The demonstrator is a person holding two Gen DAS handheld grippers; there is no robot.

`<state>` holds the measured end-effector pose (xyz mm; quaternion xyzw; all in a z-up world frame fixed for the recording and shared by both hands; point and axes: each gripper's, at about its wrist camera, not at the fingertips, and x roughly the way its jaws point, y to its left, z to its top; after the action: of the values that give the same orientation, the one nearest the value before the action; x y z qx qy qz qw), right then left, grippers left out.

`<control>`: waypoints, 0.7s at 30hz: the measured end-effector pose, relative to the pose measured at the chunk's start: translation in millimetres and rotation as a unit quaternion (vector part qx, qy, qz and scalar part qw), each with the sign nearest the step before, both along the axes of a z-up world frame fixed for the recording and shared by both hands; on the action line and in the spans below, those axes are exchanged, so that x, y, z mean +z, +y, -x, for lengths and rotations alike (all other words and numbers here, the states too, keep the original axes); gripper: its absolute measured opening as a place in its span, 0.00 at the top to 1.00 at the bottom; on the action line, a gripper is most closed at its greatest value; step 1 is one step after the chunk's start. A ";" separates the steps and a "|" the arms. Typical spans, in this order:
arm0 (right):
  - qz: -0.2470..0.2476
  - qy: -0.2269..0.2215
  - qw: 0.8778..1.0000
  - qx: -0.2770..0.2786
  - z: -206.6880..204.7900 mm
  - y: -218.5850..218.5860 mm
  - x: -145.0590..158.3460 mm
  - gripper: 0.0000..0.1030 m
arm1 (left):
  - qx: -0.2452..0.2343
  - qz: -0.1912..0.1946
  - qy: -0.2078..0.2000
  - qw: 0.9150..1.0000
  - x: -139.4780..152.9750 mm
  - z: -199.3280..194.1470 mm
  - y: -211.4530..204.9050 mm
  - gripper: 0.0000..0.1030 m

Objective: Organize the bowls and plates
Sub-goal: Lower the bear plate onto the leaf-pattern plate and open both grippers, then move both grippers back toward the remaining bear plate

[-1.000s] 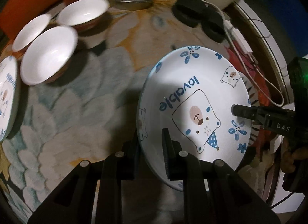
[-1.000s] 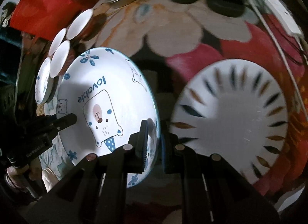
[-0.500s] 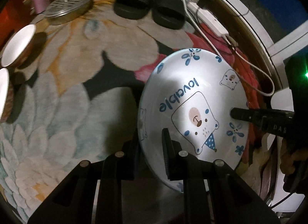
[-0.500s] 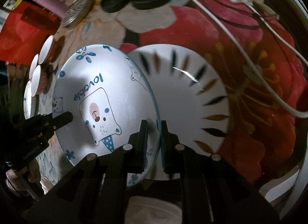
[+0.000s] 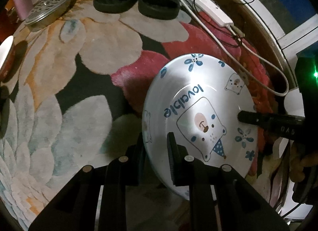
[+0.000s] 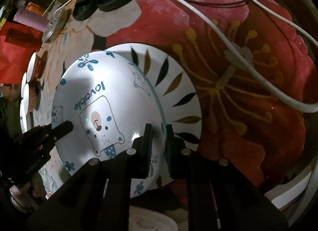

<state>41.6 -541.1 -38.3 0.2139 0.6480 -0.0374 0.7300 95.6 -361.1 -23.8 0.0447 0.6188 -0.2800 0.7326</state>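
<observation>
The bear plate (image 5: 198, 99), white with blue flowers and the word "lovable", is held tilted above a flowered rug (image 5: 59, 95) by both tools. The left hand-held gripper (image 5: 157, 157) pinches the plate's near-left rim: one finger lies on the printed face and the other sits behind the rim, so the edge is caught between them. In the right wrist view, the right hand-held gripper (image 6: 158, 147) pinches the opposite rim in the same way, one finger on the printed face and the other on the outside. Each tool also shows in the other's view as a dark finger lying across the plate's face. The two grips are on opposite sides of the plate, with the bear drawing between them.

Behind and under the bear plate, in the right wrist view, lies a leaf-patterned plate (image 6: 178, 83), white with dark and brown strokes round its border. It lies on the red part of the rug, and the held plate overlaps its left half; whether the two touch cannot be told.

A pair of black slippers (image 5: 137, 2) sits at the far edge of the rug, with a white cable (image 5: 208, 32) running past them. A round metal lid (image 5: 47, 11) lies to their left. Small white bowls (image 6: 29, 83) stand in a row at the far left in the right wrist view.
</observation>
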 end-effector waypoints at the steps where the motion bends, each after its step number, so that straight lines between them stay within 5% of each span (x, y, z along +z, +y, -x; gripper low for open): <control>1: 0.003 0.000 1.000 -0.001 -0.2 -1.7 -0.8 0.87 | -0.002 -0.001 -0.001 1.000 -0.4 0.3 -1.9 0.81; 10: 0.042 0.004 0.999 -0.010 2.6 -11.4 -3.4 0.85 | -0.023 0.010 -0.007 1.000 6.1 1.3 -9.6 0.70; 14: 0.064 0.008 0.998 -0.005 3.3 -7.5 -1.2 0.81 | -0.025 0.024 -0.015 0.999 15.6 2.3 -10.3 0.18; 15: 0.063 0.009 0.998 -0.007 -0.6 -3.4 -2.2 0.78 | -0.023 0.028 -0.017 0.999 17.4 2.7 -9.5 0.14; 17: 0.066 0.001 0.998 -0.011 0.5 -1.2 3.3 0.63 | -0.020 0.024 -0.021 0.999 20.0 3.6 -7.2 0.09; 21: 0.089 -0.037 0.995 -0.008 2.6 10.1 24.5 0.10 | -0.009 0.010 -0.037 0.999 24.4 2.6 2.7 0.02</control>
<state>39.0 -531.0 -13.8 0.1548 0.6128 -0.0929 0.7693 93.0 -358.4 0.6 0.0534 0.5879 -0.2903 0.7531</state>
